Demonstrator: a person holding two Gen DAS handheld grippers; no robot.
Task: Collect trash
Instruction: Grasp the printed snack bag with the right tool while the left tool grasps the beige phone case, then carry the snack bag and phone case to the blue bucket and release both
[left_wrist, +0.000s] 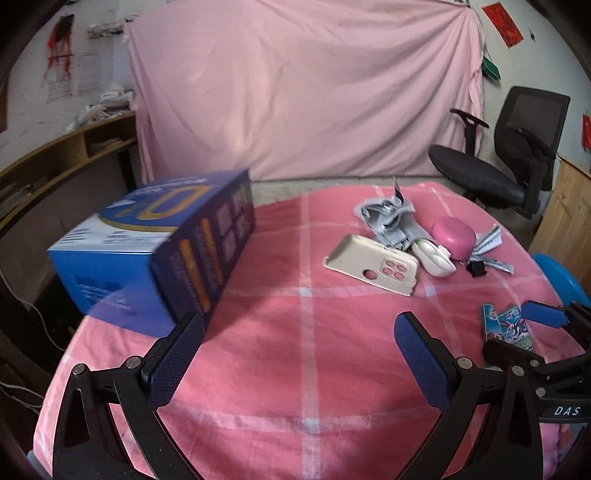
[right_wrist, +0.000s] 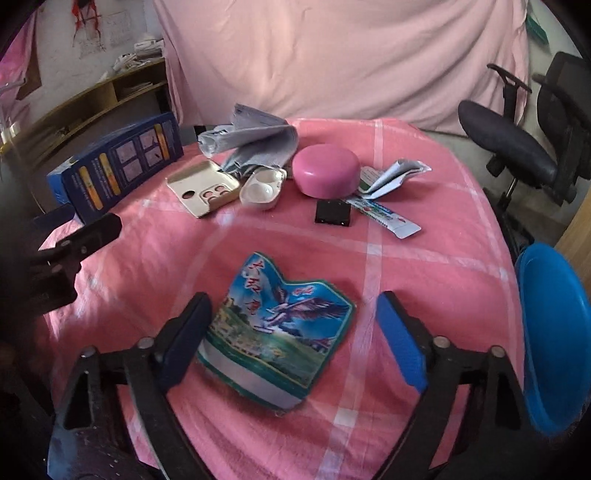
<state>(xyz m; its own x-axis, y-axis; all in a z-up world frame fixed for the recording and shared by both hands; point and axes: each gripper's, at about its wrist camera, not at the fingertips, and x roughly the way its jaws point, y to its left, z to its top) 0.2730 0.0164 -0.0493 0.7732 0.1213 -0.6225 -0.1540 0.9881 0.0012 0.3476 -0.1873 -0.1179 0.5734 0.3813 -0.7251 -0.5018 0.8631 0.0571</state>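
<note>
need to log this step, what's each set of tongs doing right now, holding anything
Left tongs: open, holding nothing.
Right tongs: open, either side of the eagle wrapper, not gripping it.

The left black plastic tongs (left_wrist: 299, 354) had two arched, ribbed arms, each tipped with a flat dark-blue textured pad and pinned by round silver screws at about 7 and 5 o'clock in the left wrist view. The right black tongs (right_wrist: 293, 341) matched, with a brighter blue pad at 4 o'clock. White letters "DAS" marked its body.
</note>
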